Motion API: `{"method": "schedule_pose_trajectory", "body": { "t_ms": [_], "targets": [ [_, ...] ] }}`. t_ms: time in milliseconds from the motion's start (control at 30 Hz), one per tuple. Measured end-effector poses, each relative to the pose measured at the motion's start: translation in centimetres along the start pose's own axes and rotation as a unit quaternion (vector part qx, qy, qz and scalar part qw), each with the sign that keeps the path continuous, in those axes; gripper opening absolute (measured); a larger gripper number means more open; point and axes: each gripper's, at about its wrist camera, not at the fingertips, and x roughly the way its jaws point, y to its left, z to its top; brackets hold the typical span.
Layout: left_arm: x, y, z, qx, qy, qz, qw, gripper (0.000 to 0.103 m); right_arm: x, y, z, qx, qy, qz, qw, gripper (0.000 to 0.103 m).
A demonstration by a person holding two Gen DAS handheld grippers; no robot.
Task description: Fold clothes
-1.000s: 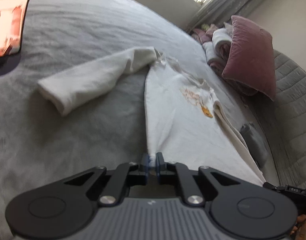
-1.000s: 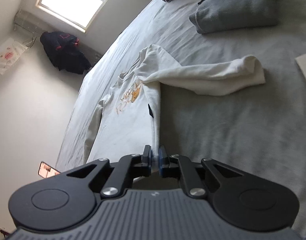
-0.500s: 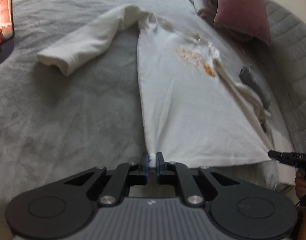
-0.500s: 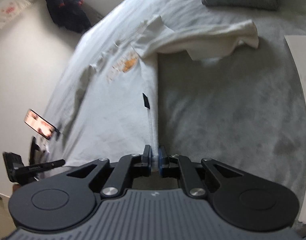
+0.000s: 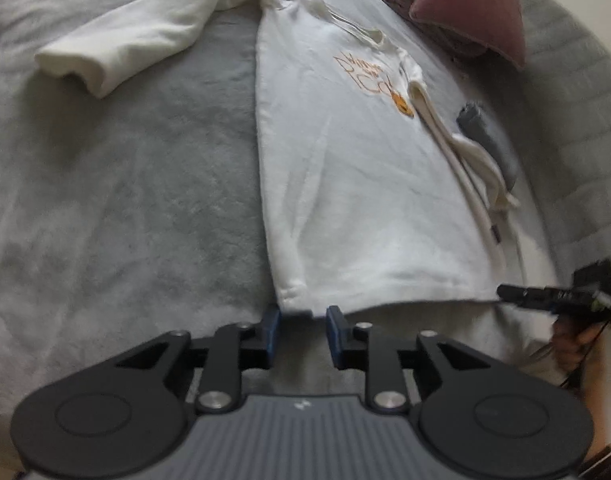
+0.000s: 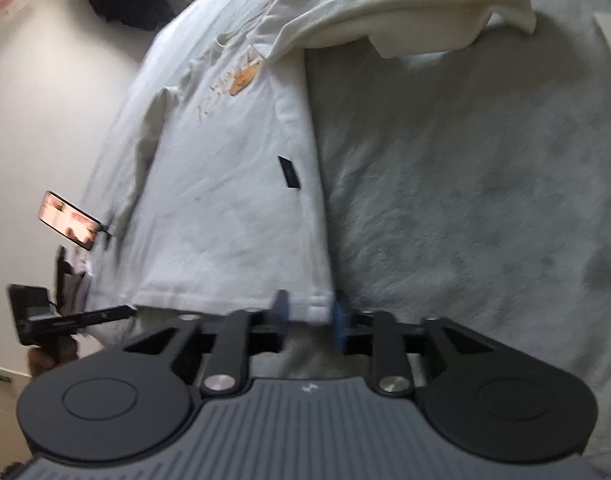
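1. Grey bedspread [image 5: 125, 200] carries everything; white sweatshirt [image 5: 357, 184] lies flat on it, print side up, hem toward both tools
2. One sleeve [image 5: 137, 36] spread out sideways, the other folded along the body
3. Mauve pillow [image 5: 477, 8] beyond the collar
4. Left gripper [image 5: 303, 330]: jaws spread, hem corner just ahead of the tips
5. Right gripper [image 6: 311, 318]: jaws spread, opposite hem corner sits between them, unpinched

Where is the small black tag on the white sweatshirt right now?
In the right wrist view, the black tag sits mid-body on the white sweatshirt, just inside its right side edge, below the orange print.
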Motion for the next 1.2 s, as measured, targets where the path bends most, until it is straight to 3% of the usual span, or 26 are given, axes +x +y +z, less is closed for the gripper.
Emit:
{"method": "schedule_pose_trajectory", "body": {
  "t_ms": [67, 100, 133, 167, 400, 433, 567, 700, 767, 867, 967, 1067, 1100, 1133, 1200],
  "targets": [
    [0.1, 0.5, -0.1, -0.018, -0.003, -0.016, 0.9997, 0.02, 0.2, -0.3, 0.1, 0.011, -0.008, 0.015, 1.0, 0.034],
    [0.1, 0.2, -0.1, -0.018, -0.004, -0.019, 0.9996, 0.007, 0.3, -0.4, 0.1, 0.013, -0.012, 0.02, 1.0, 0.033],
    [0.2, 0.0, -0.1, -0.018, -0.005, -0.022, 0.9996, 0.007, 0.4, -0.2, 0.2, 0.012, -0.013, 0.019, 1.0, 0.03],
    [0.2, -0.3, -0.1, -0.016, -0.008, -0.027, 0.9995, 0.007, 0.4, -0.1, 0.3, 0.011, -0.014, 0.018, 1.0, 0.014],
    [-3.9, -1.9, 0.4, -0.006, -0.081, -0.133, 0.9877, 0.006, -2.7, 1.6, 0.9, 0.012, -0.048, 0.089, 0.995, 0.012],
    [-4.4, -1.8, 0.5, -0.011, -0.086, -0.148, 0.9852, 0.0, -3.2, 1.8, 0.9, 0.016, -0.053, 0.098, 0.994, 0.012],
    [-5.9, -0.9, 0.4, -0.031, -0.097, -0.189, 0.9768, 0.0, -4.5, 1.8, 1.3, 0.037, -0.065, 0.124, 0.989, 0.012],
    [-4.9, -0.8, 0.4, -0.023, -0.082, -0.131, 0.9877, 0.0, -4.3, 1.8, 1.4, 0.04, -0.068, 0.106, 0.991, 0.012],
    [-4.1, -0.6, 0.4, -0.02, -0.066, -0.097, 0.9929, 0.0, -3.6, 2.1, 1.4, 0.023, -0.059, 0.041, 0.997, 0.012],
    [-3.3, -1.2, 0.4, 0.003, -0.072, -0.062, 0.9954, 0.004, -2.1, 2.3, 1.1, -0.01, -0.033, -0.04, 0.999, 0.017],
    [-2.6, -1.8, 0.4, 0.025, -0.078, -0.028, 0.9962, 0.007, -1.5, 2.5, 0.9, -0.028, -0.026, -0.064, 0.997, 0.019],
    [-1.9, -2.5, 0.5, 0.049, -0.086, 0.006, 0.9951, 0.023, -2.1, 3.7, 0.5, -0.066, -0.062, -0.089, 0.992, 0.037],
    [-1.6, -3.1, 0.5, 0.065, -0.098, 0.015, 0.993, 0.034, -2.1, 4.2, 0.5, -0.078, -0.075, -0.097, 0.989, 0.039],
    [-1.2, -3.8, 0.5, 0.081, -0.108, 0.022, 0.9906, 0.039, -2.3, 4.9, 0.4, -0.095, -0.094, -0.104, 0.986, 0.039],
    [-0.3, -5.3, 0.4, 0.114, -0.122, 0.036, 0.9853, 0.041, -2.3, 5.7, 0.1, -0.125, -0.125, -0.097, 0.979, 0.041]
  ]
}}
